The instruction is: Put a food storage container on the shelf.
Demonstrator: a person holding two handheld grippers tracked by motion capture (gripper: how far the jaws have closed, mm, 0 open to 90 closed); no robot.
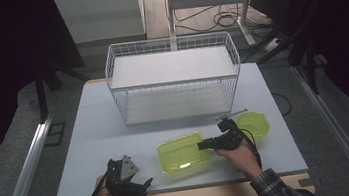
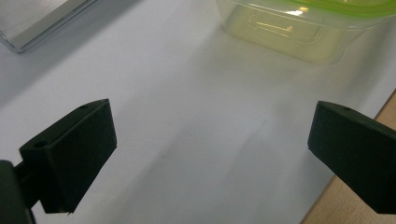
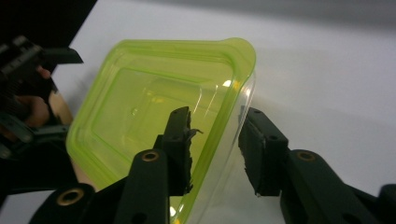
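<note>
Black right tongs [image 3: 215,149] straddle the near wall of the green container [image 1: 182,152], apparently ready to clamp and lift it. Left tongs [image 2: 210,154] hover spread over the desk [image 1: 102,137], near the wire basket [image 1: 173,80].

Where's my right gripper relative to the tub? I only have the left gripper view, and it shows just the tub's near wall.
Observer: The right gripper straddles the rim of the tub, one jaw inside, one outside.
Operator: Clamped yet?
Observer: The right gripper view shows a gap between the outer jaw and the wall, so not clamped.
Operator: Anything else out there?
Observer: A round green lid lies right of the tub, and a white wire basket stands at the far side of the table.
Operator: And my left gripper?
Observer: From the high view, the left gripper sits near the table's front edge, left of the tub, apart from it.
</note>
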